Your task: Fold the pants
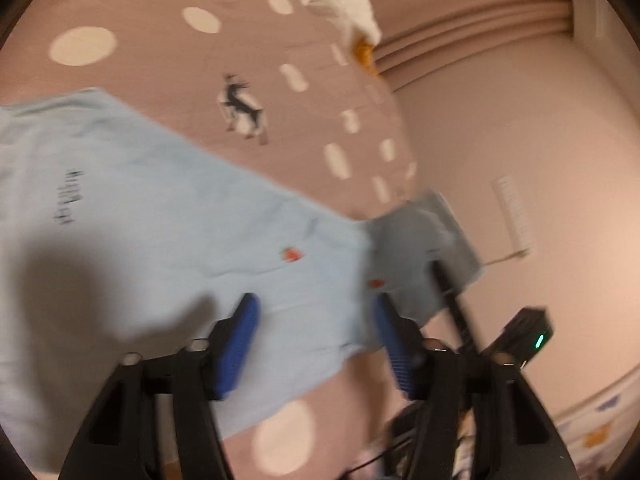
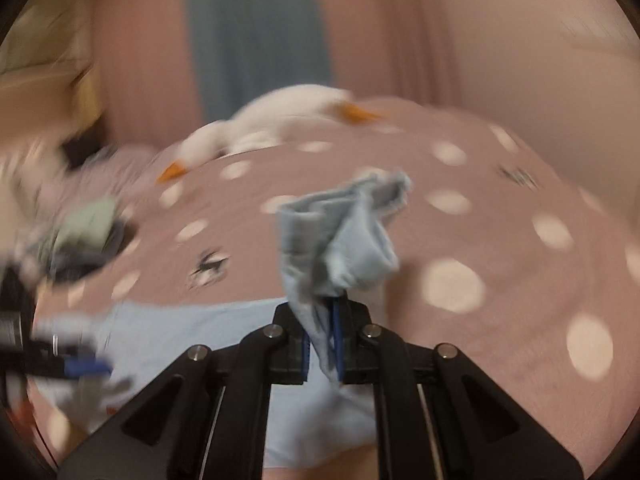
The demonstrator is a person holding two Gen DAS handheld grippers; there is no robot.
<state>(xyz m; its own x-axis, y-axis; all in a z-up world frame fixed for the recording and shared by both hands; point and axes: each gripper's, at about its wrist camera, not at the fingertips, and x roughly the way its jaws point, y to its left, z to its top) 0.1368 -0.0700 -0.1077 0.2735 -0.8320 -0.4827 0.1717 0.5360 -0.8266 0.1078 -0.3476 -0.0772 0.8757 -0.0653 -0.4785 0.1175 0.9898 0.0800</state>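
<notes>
Light blue pants (image 1: pixel 168 216) lie spread on a pink spotted bedspread (image 1: pixel 160 60), most of the cloth flat, one end lifted

Right gripper (image 2: pixel 324 350): blue pads pressed together on a bunched end of the pants (image 2: pixel 340 236); the cloth stands up out of the jaws in a loose wad above the bed. From the left wrist view the same raised end (image 1: pixel 424 248) shows darker, hanging off the right gripper's black finger at the right side of the garment

Left gripper (image 1: pixel 316 344): jaws spread wide, nothing between them, hovering over the near edge of the flat cloth. Whether the tips touch the fabric cannot be told; both views are motion-blurred

Key relation: the long axis of the pants runs from far left to near right in the left wrist view, with the lifted end at the right. The flat cloth lies straight ahead of and under the left gripper, so the left is nearer the free body; the right already has its end

Judgement: a fold probably carries the held end back along that axis over the flat part

White plush duck (image 2: pixel 280 120) sits at the far side of the bed, well apart
</notes>
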